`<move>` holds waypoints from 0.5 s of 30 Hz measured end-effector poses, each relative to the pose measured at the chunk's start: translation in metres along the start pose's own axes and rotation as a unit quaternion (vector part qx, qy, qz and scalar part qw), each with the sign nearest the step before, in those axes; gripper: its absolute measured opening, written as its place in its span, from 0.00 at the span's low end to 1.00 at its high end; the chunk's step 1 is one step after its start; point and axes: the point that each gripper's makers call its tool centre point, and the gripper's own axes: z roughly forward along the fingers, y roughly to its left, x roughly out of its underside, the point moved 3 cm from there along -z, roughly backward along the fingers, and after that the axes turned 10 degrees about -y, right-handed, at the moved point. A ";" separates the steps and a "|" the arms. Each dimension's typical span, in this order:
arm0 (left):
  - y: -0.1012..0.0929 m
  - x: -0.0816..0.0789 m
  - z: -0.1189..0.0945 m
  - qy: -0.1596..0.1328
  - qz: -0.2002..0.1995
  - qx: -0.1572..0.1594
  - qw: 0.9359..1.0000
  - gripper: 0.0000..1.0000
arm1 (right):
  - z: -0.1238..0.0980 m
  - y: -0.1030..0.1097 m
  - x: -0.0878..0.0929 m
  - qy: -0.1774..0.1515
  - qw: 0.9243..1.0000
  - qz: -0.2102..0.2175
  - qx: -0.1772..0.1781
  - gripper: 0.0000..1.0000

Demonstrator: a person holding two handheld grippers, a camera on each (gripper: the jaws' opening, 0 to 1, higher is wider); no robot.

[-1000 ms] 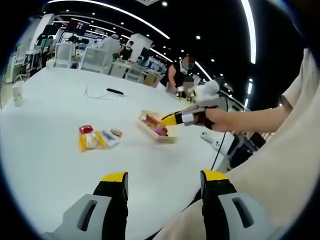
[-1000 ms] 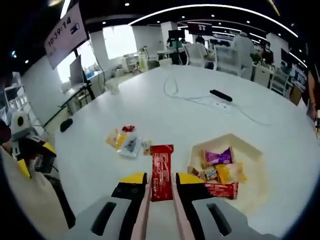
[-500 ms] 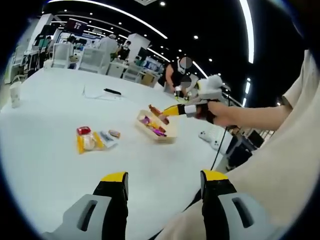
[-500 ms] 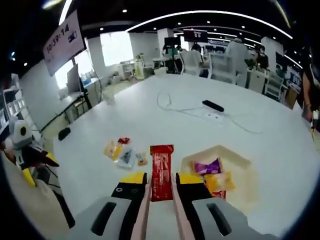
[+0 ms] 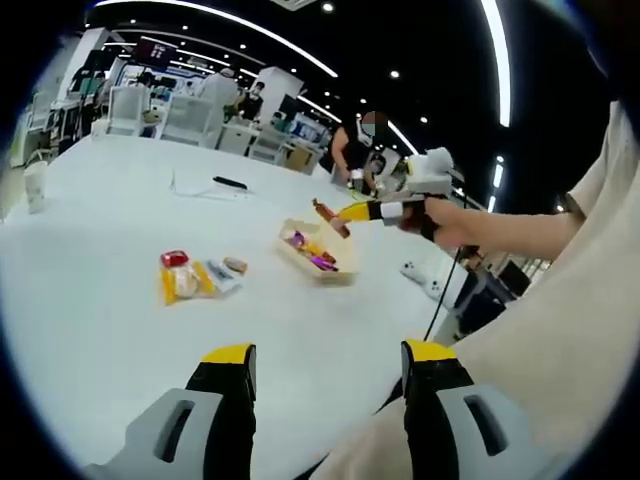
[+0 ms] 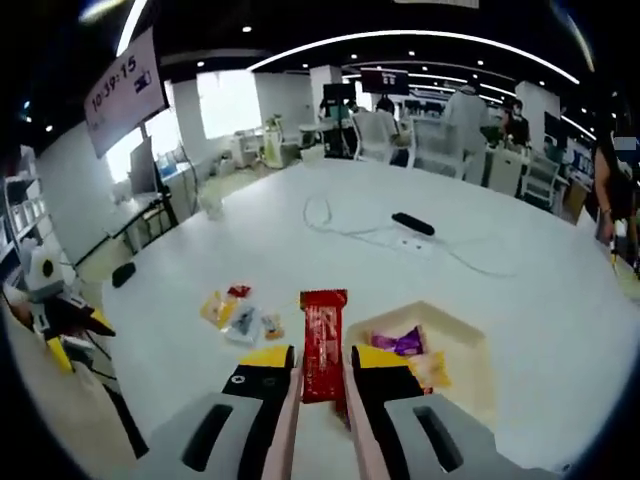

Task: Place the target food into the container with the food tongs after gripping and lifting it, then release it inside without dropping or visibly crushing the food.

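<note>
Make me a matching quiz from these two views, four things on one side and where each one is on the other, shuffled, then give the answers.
Things:
1. red bar
2. purple packet
3. power strip
4. left gripper

Places:
A. inside the tray
B. far side of the table, on a white cable
C. open and holding nothing, above the near table edge
D. clamped between the right gripper's tongs

Pairs: 1-D, 2-A, 3-B, 4-C

Open-plan office: big white table (image 6: pixel 300 240), desks and chairs (image 6: pixel 375 130), ceiling light strips (image 5: pixel 230 25).
</note>
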 end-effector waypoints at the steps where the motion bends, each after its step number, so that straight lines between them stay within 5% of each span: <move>1: 0.000 0.000 0.000 0.000 0.000 0.000 1.000 0.58 | -0.001 -0.001 0.000 -0.001 1.000 0.000 0.002 0.22; 15: -0.004 0.000 0.002 0.000 0.002 0.003 1.000 0.59 | -0.012 -0.010 -0.022 -0.024 1.000 -0.004 0.014 0.22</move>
